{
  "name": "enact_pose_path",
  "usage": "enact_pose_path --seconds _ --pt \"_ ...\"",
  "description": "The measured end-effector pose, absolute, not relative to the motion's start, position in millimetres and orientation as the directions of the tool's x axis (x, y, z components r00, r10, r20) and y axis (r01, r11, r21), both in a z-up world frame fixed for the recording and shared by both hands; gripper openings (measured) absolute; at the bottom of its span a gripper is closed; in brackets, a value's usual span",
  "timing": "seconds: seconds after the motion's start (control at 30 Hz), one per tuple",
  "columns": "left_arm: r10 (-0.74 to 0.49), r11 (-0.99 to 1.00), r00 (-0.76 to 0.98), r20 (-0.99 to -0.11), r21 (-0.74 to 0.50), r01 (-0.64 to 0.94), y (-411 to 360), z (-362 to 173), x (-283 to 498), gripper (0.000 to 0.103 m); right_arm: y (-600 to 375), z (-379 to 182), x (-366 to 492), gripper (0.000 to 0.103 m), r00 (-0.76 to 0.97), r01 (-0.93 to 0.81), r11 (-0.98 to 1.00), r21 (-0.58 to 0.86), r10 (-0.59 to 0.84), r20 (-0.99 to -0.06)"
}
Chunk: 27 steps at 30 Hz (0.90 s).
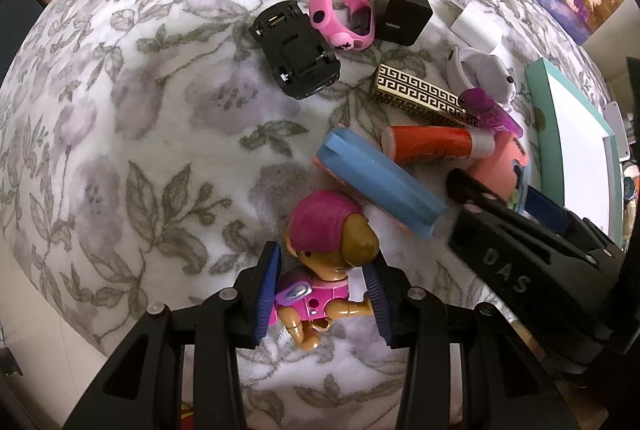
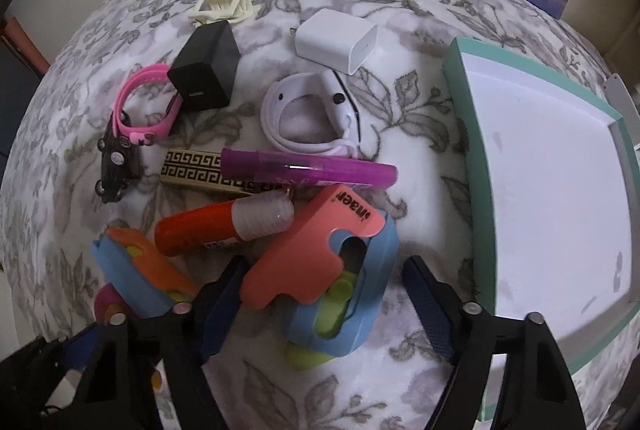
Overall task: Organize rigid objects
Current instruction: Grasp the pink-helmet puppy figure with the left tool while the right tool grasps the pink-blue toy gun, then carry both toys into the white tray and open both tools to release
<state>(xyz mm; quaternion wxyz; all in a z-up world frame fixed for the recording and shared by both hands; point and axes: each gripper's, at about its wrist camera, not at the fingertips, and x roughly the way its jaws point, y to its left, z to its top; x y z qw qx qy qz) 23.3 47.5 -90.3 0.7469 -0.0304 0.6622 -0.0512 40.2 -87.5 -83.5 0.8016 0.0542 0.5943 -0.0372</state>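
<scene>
The left tool (image 1: 324, 306) is straddling a small plastic puppy figure in a pink outfit (image 1: 320, 270), its blue pads (image 1: 266, 294) spread on either side; whether they are touching it is unclear. The figure is lying on the grey floral-patterned blanket (image 1: 140, 110) just beside a blue and orange block (image 1: 380, 186). The right tool (image 2: 324, 310) is hanging spread wide around a coral-pink and blue plastic case (image 2: 320, 262), not pinching it. A white tray with a teal rim (image 2: 540, 190) is sitting just to the right.
</scene>
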Motion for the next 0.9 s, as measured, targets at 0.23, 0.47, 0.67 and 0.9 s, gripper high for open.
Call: enact_pose_path --seconds 0.23,0.47,0.67,0.9 --pt "-0.123 0.992 0.123 -0.985 -0.121 0.026 47 -85 19 0.044 -108 -80 31 0.072 0.29 0.143 0.985 0.097 0.052 -0.956" --pt "-0.119 0.993 0.187 -0.975 -0.12 0.006 54 -68 13 0.042 -129 -70 16 0.072 0.293 0.181 0.973 0.145 0.087 -0.952" --pt "-0.123 0.992 0.23 -0.965 -0.122 0.02 50 -46 10 0.041 -140 -50 11 0.072 0.339 0.2 0.964 0.177 0.101 -0.935" --pt "-0.136 0.987 0.285 -0.949 -0.104 0.124 6 -5 19 0.041 -174 -18 1 0.072 0.425 0.264 0.942 0.207 0.079 -0.902"
